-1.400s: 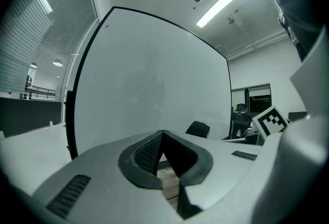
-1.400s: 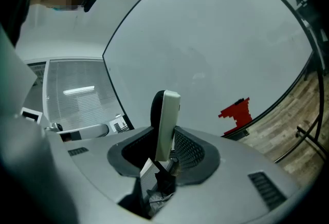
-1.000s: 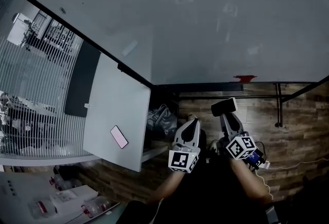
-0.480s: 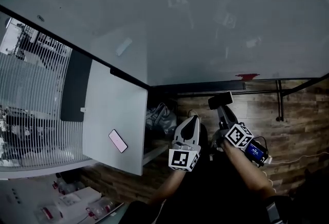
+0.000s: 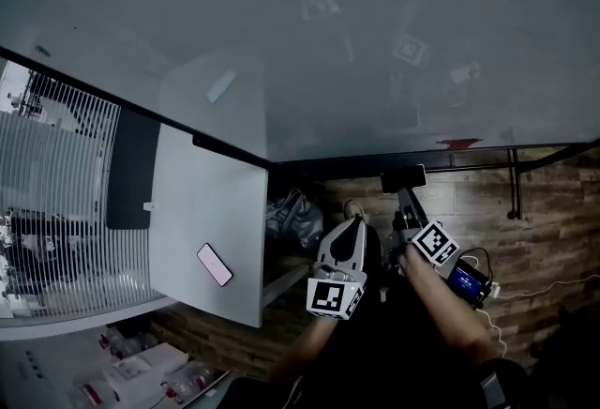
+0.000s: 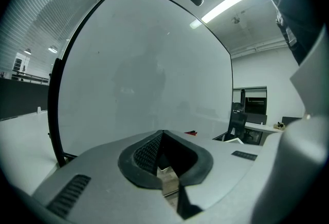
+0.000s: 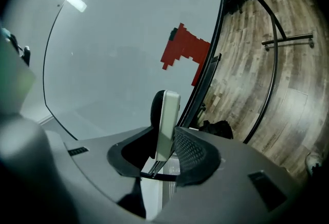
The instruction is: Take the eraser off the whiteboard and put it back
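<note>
The whiteboard fills the top of the head view, with a small red mark near its bottom edge. My right gripper is shut on the eraser, which sits level just under that edge. In the right gripper view the eraser stands between the pads, white back to the right and black felt to the left, in front of the whiteboard and the red mark. My left gripper hangs lower to the left, shut and holding nothing. Its tips point at the whiteboard.
A white desk with a phone on it stands at the left, beside a slatted partition. A dark bag lies on the wooden floor under the board. The board's black stand and cables are at the right.
The right gripper has rolled, so the eraser has turned from tilted to level, and it now sits closer under the board's bottom edge. The left gripper has shifted only slightly.
</note>
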Demonstrator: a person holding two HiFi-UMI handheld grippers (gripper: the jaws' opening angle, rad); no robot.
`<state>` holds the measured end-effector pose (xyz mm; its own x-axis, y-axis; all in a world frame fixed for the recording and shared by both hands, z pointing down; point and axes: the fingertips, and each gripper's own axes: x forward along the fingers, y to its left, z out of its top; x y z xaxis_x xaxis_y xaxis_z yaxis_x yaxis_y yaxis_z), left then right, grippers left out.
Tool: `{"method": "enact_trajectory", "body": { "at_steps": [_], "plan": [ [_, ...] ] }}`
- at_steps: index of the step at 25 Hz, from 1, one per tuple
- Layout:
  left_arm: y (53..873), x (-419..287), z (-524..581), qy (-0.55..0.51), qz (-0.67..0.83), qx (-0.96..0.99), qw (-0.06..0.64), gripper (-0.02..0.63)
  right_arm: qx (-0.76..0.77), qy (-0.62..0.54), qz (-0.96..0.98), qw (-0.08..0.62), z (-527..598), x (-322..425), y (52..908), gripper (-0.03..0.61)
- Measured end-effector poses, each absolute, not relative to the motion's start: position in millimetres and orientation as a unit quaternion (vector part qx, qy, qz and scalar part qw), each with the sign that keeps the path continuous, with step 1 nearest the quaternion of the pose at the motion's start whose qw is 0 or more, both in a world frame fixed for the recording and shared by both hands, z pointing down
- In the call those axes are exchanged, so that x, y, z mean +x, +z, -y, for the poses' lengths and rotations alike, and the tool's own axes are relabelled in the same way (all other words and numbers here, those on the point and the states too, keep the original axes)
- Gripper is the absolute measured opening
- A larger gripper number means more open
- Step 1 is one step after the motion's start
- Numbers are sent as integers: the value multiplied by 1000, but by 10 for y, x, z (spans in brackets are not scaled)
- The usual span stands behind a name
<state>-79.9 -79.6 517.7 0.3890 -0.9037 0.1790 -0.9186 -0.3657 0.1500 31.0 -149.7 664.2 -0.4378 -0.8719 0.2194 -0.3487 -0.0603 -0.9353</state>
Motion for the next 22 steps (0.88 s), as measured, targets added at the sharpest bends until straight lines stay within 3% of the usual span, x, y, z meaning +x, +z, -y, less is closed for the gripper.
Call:
{"method": "enact_trajectory", "body": {
  "at_steps": [22],
  "plan": [
    [5357,-917,893,42,546,826,133,6,-473,-599,-582,281,1737,193,7004,133]
  ]
}}
